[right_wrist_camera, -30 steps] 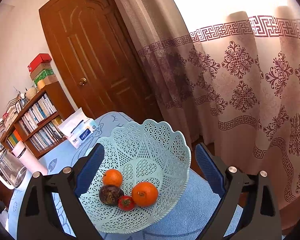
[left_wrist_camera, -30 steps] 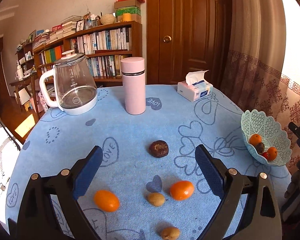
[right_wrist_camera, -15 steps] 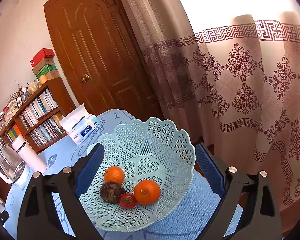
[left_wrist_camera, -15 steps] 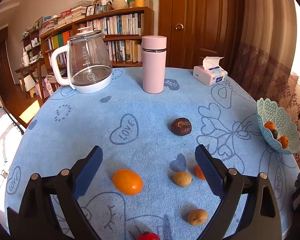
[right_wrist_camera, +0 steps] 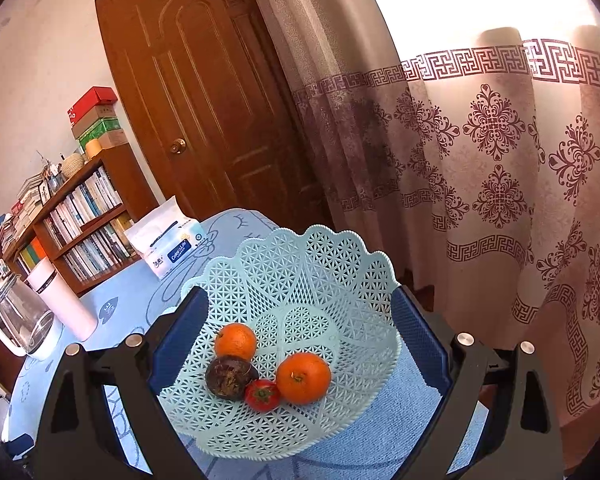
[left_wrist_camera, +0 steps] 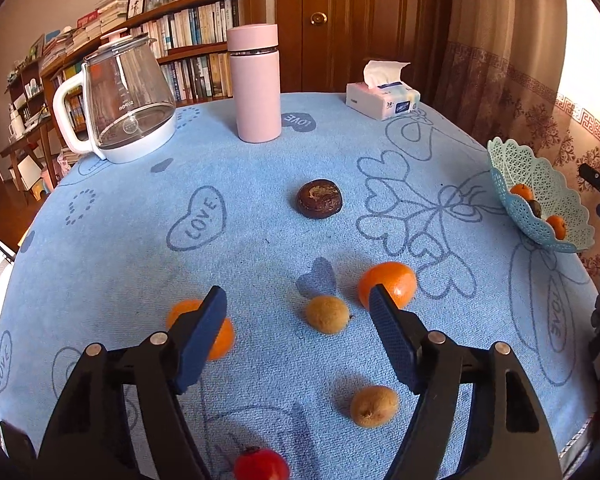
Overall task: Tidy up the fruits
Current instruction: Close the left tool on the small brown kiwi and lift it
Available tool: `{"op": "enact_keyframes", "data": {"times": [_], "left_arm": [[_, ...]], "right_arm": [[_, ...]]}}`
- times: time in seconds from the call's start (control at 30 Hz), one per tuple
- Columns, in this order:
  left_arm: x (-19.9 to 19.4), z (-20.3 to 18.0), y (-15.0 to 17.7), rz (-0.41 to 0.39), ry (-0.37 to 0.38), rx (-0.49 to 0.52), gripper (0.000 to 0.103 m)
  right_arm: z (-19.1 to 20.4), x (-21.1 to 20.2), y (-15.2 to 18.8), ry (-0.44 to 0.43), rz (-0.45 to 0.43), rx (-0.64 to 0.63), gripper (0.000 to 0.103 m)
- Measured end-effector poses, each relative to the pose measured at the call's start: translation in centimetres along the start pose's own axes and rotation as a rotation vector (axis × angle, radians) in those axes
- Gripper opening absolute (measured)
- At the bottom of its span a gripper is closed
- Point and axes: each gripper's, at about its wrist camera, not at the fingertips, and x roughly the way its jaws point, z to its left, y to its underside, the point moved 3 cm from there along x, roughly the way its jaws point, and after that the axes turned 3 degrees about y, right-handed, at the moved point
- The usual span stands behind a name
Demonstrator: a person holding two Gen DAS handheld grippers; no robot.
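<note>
Left wrist view. The left gripper [left_wrist_camera: 296, 308] is released, jaws wide apart and holding nothing, poised over the near part of the table [left_wrist_camera: 112, 240]. A brown fruit [left_wrist_camera: 327, 314] lies between the fingertips. The left finger [left_wrist_camera: 202, 332] overlaps an orange [left_wrist_camera: 224, 336]; the right finger tip overlaps a second orange [left_wrist_camera: 392, 280]. A second brown fruit [left_wrist_camera: 374, 406] lies nearer the front edge, and a red fruit [left_wrist_camera: 261, 464] sits at the front edge, partly cut off by the frame. A dark fruit [left_wrist_camera: 320, 199] rests near the table centre, well apart from the others. At the right edge stands the basket [left_wrist_camera: 540, 176], tilted, with fruit inside; part of the right gripper shows just beyond it. Along the far edge: a kettle [left_wrist_camera: 124, 100] toward the left, a pink flask [left_wrist_camera: 256, 80] at the middle, a tissue pack [left_wrist_camera: 382, 100] toward the right.

Right wrist view. The right gripper [right_wrist_camera: 300, 308] is released, jaws spread to either side of the basket [right_wrist_camera: 320, 264]; whether the fingers touch its rim cannot be told. The basket sits at the table edge before a curtain [right_wrist_camera: 500, 140]. Inside it lie an orange [right_wrist_camera: 235, 341], a larger orange [right_wrist_camera: 303, 377], a dark fruit [right_wrist_camera: 230, 376] and a small red fruit [right_wrist_camera: 262, 395], clustered and touching at the low side. The tissue pack [right_wrist_camera: 168, 246], flask [right_wrist_camera: 60, 300] and kettle [right_wrist_camera: 20, 320] stand beyond, to the left.
</note>
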Motion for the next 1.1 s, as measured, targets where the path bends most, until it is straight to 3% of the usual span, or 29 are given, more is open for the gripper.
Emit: {"op": "enact_keyframes", "data": {"times": [0.13, 0.37, 0.8, 1.1], "left_arm": [[0.6, -0.4, 0.4, 0.032, 0.037, 0.013, 0.056], [2.1, -0.9, 1.1, 0.097, 0.048, 0.041, 0.044], [4.2, -0.9, 0.9, 0.146, 0.057, 0.024, 0.035], [3.8, -0.4, 0.7, 0.115, 0.089, -0.009, 0.028]], "right_arm": [[0.1, 0.0, 0.0, -0.001, 0.001, -0.004, 0.094], [0.1, 0.0, 0.0, -0.001, 0.002, -0.003, 0.094], [0.1, 0.0, 0.0, 0.0, 0.001, -0.005, 0.094], [0.4, -0.1, 0.1, 0.004, -0.007, -0.019, 0.094]]}}
